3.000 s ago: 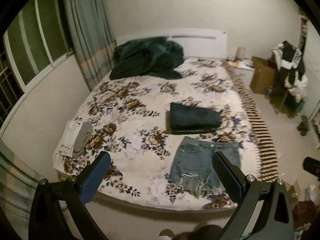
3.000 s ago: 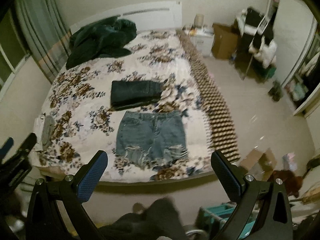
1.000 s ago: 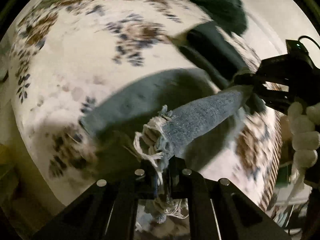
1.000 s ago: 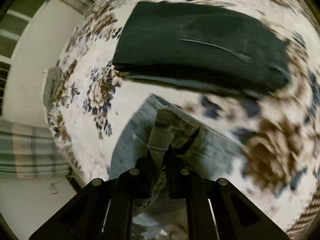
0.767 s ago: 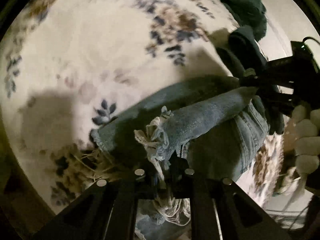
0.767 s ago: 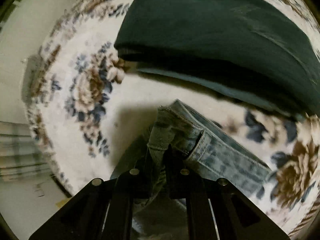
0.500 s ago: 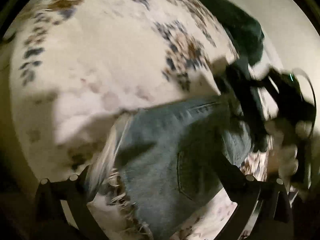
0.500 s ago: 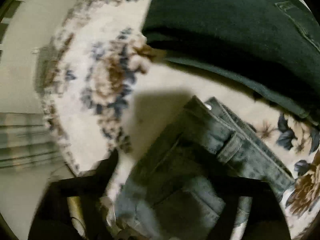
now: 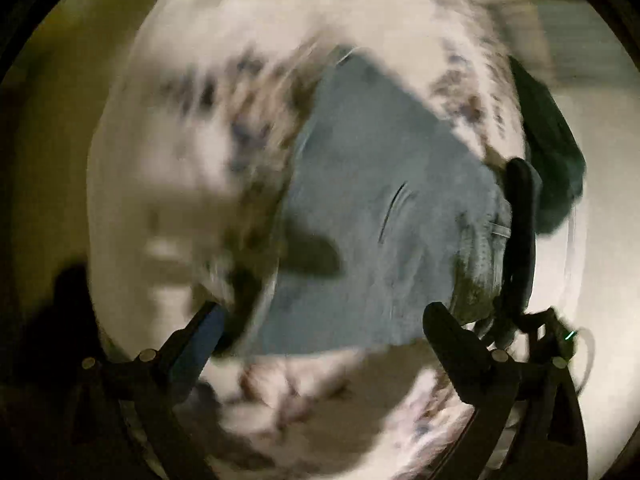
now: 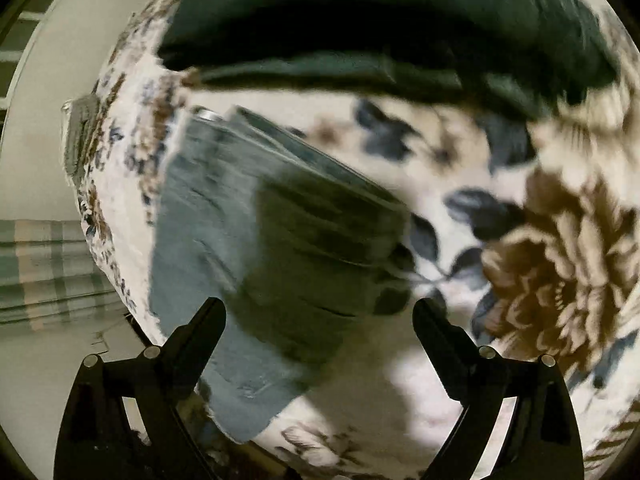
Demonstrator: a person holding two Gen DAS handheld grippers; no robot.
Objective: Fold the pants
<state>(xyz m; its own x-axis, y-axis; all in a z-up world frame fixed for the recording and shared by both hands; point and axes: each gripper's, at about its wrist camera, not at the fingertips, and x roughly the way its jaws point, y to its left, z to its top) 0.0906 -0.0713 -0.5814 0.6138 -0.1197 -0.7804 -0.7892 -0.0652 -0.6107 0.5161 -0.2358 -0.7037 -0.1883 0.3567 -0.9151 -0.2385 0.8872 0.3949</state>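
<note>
The blue denim shorts [image 9: 380, 216] lie folded in half on the floral bedspread [image 9: 192, 152]. They also show in the right wrist view [image 10: 248, 248], waistband towards the dark folded pants [image 10: 380, 24]. My left gripper [image 9: 324, 320] is open and empty just above the shorts. My right gripper [image 10: 318, 312] is open and empty over the shorts' near part. The right gripper's fingers [image 9: 520, 216] show in the left wrist view at the shorts' waistband end. The left wrist view is blurred by motion.
A dark green folded garment [image 9: 552, 168] lies beyond the shorts. A small grey and white pile [image 10: 80, 136] sits at the bed's far left edge. A striped curtain [image 10: 44, 264] hangs past the bed's edge, with bare floor below.
Both grippers held the shorts' edge, carried it over onto the other half, then let go and opened. The shorts now lie folded. Both cameras are swinging away.
</note>
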